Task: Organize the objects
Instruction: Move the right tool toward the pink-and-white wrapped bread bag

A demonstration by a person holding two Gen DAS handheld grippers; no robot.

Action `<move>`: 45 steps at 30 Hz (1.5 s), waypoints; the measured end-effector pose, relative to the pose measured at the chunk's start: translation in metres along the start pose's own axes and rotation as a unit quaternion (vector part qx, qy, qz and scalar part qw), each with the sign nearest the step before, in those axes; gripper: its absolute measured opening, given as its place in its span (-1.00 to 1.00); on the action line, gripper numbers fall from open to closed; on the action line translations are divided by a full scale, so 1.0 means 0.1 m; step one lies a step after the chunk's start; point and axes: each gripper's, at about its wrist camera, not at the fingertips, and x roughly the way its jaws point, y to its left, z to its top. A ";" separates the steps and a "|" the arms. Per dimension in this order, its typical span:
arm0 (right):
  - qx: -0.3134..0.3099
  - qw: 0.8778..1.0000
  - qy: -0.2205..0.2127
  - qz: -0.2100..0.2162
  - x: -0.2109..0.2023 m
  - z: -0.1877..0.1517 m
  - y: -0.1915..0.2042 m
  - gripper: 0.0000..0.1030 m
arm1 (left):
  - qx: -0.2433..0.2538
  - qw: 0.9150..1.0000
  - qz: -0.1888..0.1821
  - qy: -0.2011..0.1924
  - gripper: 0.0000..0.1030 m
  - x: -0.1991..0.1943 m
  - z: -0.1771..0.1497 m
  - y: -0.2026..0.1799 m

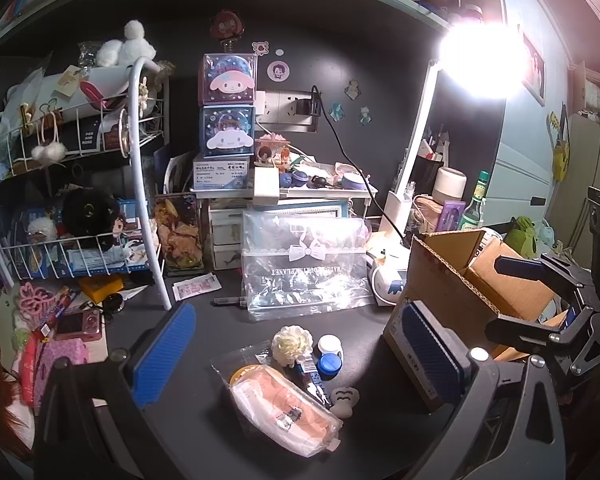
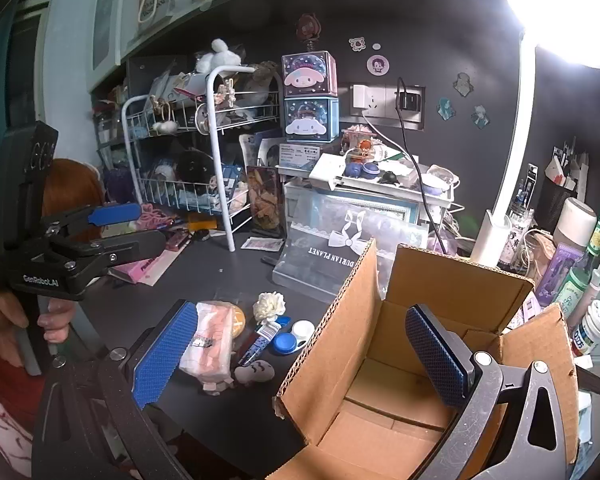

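With both the left tool (image 1: 300, 364) and the right tool (image 2: 300, 356) wide open and empty, sorting looks barely begun: the clear-wrapped pink plush packet (image 1: 286, 410) lies on the near dark table (image 1: 204, 320), left of the open brown cardboard box (image 2: 400, 364), awaiting a grasp.

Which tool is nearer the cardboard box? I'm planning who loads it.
Right. The right tool hangs open over the cardboard box; the left tool hovers open over the small items beside it.

The left hand-held gripper (image 1: 300, 354) points forward and a bit down, with its blue pads wide apart and nothing between them. The right hand-held gripper (image 2: 302, 354) tilts down the same way, wide too and holding nothing. A hand (image 2: 18, 322) grips the left handle.
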 end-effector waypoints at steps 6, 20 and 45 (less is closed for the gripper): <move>0.000 1.000 0.000 0.002 -0.01 0.00 0.00 1.00 | 0.001 1.000 -0.003 0.000 0.99 0.01 0.01 -0.01; -0.002 1.000 0.000 -0.011 -0.02 -0.04 0.02 1.00 | -0.004 1.000 0.000 0.002 0.99 0.02 -0.03 0.00; -0.077 0.990 0.095 0.070 0.99 -0.30 1.24 1.00 | -0.024 0.998 0.013 0.064 0.99 0.32 -0.39 1.19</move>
